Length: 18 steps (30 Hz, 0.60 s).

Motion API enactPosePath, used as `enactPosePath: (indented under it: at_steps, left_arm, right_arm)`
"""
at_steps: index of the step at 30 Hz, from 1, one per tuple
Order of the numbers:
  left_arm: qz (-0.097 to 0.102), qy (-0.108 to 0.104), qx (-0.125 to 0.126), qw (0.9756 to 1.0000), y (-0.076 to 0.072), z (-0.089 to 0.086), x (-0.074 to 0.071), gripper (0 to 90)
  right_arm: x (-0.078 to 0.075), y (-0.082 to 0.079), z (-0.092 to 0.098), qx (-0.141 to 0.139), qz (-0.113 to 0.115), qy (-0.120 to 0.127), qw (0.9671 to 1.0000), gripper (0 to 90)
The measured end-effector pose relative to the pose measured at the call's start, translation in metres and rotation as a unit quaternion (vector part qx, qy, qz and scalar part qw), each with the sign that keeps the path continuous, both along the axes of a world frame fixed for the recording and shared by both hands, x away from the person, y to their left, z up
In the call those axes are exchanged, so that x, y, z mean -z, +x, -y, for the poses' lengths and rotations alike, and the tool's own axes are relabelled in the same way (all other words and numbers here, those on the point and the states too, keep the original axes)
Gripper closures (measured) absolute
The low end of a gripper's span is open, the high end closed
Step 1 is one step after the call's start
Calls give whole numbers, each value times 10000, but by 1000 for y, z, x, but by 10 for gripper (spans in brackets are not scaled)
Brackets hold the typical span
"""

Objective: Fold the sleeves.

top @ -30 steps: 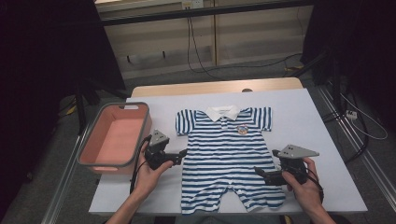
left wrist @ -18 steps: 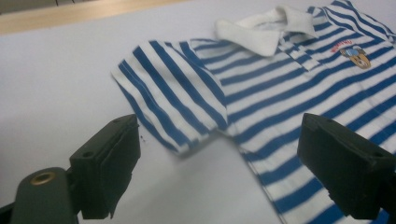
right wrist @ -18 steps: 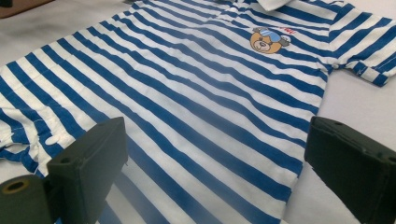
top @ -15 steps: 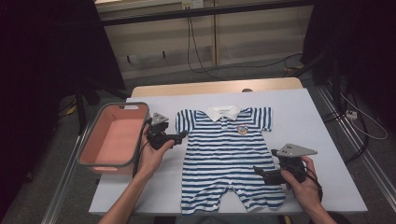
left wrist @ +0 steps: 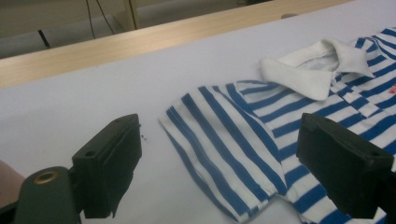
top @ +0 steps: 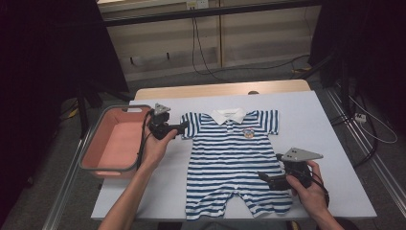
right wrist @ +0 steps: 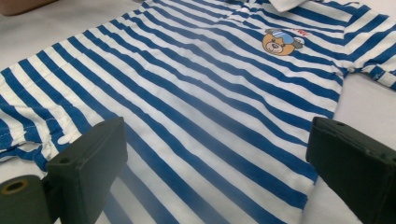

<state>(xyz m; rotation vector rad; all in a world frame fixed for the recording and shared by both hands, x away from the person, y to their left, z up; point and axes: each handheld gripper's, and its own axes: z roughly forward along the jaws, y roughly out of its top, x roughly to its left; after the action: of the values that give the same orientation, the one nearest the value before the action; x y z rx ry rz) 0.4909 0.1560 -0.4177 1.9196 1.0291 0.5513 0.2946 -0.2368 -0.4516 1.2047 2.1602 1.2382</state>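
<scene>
A blue-and-white striped baby romper (top: 232,158) with a white collar (left wrist: 317,65) lies flat on the white table (top: 316,124). My left gripper (top: 182,127) hovers at the romper's left sleeve (left wrist: 224,140), jaws open, with the sleeve's edge lying below the gap and no pad touching it. By the romper's lower right side, my right gripper (top: 262,176) is open too; its jaws point across the striped body toward the bear badge (right wrist: 280,42). In the right gripper view nothing is pinched between the jaws (right wrist: 219,130).
A pink basket (top: 125,108) stands at the table's left edge, close behind my left hand. A wooden strip (left wrist: 140,42) runs along the table's far edge. Cables lie on the floor beyond the table.
My left gripper has moved away from the person, from beside the romper's waist up to its left sleeve. The right gripper has stayed where it was.
</scene>
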Motion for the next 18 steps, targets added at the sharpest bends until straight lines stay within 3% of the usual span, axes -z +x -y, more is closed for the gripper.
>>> enactPosePath:
  at_steps: [3,6,13,18]
  left_arm:
    - [17,92,-4,10000,8,1,-5,140]
    - [-17,44,-1,10000,15,1,-5,131]
    - [-209,50,-42,9998,30,7,7,127]
    - [-357,200,-73,9991,40,9,16,180]
  right_arm:
    - [1,-2,-1,-22,-26,-25,10000,53]
    - [0,-2,0,-16,0,-13,10000,53]
    - [2,-4,2,-8,-19,18,10000,52]
    - [2,-3,2,-69,-21,19,10000,52]
